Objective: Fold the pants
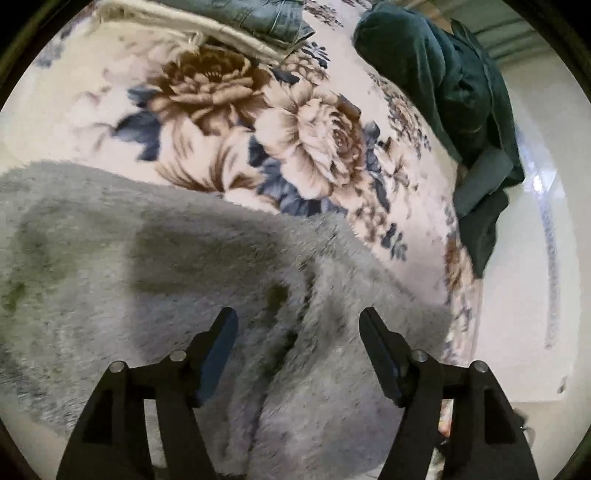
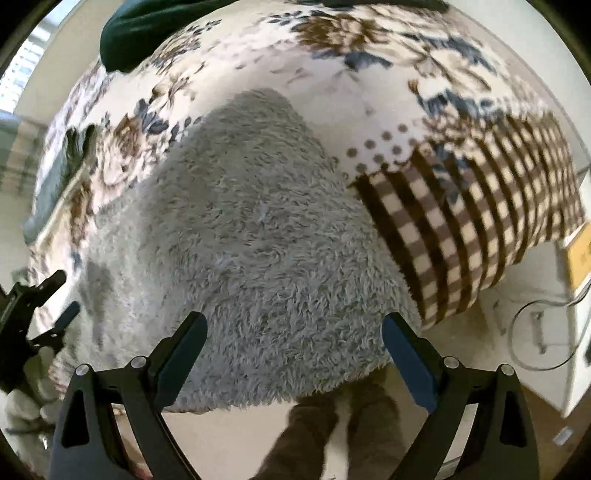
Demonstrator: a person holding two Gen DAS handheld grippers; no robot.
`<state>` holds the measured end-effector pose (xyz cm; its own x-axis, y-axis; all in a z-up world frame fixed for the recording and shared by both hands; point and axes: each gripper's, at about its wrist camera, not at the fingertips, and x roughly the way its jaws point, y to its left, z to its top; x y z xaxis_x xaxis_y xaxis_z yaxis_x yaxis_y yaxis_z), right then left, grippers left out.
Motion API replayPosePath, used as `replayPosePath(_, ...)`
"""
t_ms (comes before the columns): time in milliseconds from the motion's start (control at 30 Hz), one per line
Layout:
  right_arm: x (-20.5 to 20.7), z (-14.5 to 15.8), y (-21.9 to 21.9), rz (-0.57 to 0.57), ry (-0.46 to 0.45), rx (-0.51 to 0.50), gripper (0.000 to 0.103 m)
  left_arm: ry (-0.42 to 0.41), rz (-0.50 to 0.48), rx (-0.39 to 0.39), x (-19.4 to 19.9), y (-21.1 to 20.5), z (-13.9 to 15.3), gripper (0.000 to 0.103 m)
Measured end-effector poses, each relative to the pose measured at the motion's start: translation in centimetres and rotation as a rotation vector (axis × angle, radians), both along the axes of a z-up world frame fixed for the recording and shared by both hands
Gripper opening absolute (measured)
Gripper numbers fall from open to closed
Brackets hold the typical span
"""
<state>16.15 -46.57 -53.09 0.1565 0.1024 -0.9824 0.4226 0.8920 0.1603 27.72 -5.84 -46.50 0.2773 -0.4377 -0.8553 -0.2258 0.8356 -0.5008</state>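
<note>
The grey fluffy pants (image 1: 192,266) lie on a bed with a floral blanket (image 1: 229,107). In the left wrist view my left gripper (image 1: 298,317) is open and empty just above a fold ridge of the pants. In the right wrist view the pants (image 2: 251,236) fill the middle, with their near edge hanging at the bed's front. My right gripper (image 2: 293,325) is open and empty over that near edge. The left gripper (image 2: 55,295) shows at the far left of the right wrist view, over the pants' left side.
A dark green garment (image 1: 458,85) is piled at the bed's far right edge. Denim and a cream garment (image 1: 236,22) lie at the back. The blanket's brown checked border (image 2: 461,221) drapes to the right. The white floor (image 2: 532,325) and the person's legs (image 2: 332,435) are below.
</note>
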Motion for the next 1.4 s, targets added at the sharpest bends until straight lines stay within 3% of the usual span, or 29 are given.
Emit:
replayPosePath(100,1.2,0.1,2.3,0.083,0.037,-0.108,0.099,0.011,-0.028,0.108,-1.8,-0.4,0.1,0.066)
replayPosePath(233,2.5,0.0,5.0,0.16,0.038,-0.132,0.103,0.003,0.02,0.166,-4.5,0.6,-0.1,0.068)
replayPosePath(300,3.1,-0.2,6.5,0.182,0.047,-0.081,0.103,0.016,0.058,0.139,-6.0,2.0,-0.2,0.092)
replayPosePath(400,3.9,-0.4,8.4,0.221,0.067,-0.041,0.103,0.022,0.205,0.015,-8.8,5.9,-0.6,0.093)
replayPosePath(567,5.5,-0.5,11.2,0.288,0.094,-0.026,0.103,0.011,0.484,-0.062,-13.2,12.6,-1.4,0.093)
replayPosePath(700,7.2,-1.0,12.8,0.314,0.117,-0.028,0.103,0.025,0.702,-0.161,-15.4,17.4,-4.4,0.092)
replayPosePath(800,8.3,-1.3,13.9,0.33,0.123,-0.039,0.103,0.01,0.792,-0.182,-15.5,19.6,-6.0,0.092)
replayPosePath(967,9.5,-2.2,15.3,0.317,0.132,-0.024,0.103,0.018,0.838,-0.156,-13.6,21.8,-8.0,0.092)
replayPosePath(1033,9.7,-2.4,15.6,0.303,0.132,-0.017,0.103,-0.009,0.837,-0.155,-13.1,22.1,-8.0,0.08)
replayPosePath(1067,9.8,-2.5,15.7,0.298,0.128,-0.018,0.103,-0.022,0.826,-0.134,-12.9,22.2,-7.5,0.056)
replayPosePath(1100,9.9,-2.6,15.7,0.295,0.123,-0.019,0.103,-0.039,0.809,-0.109,-12.7,22.1,-7.0,0.038)
replayPosePath(1200,10.0,-2.6,15.7,0.296,0.109,-0.028,0.103,-0.133,0.771,-0.068,-12.4,21.1,-4.7,0.029)
replayPosePath(1400,9.0,-2.0,13.5,0.286,0.079,-0.015,0.103,-0.284,0.654,-0.045,-11.6,17.4,1.8,0.027)
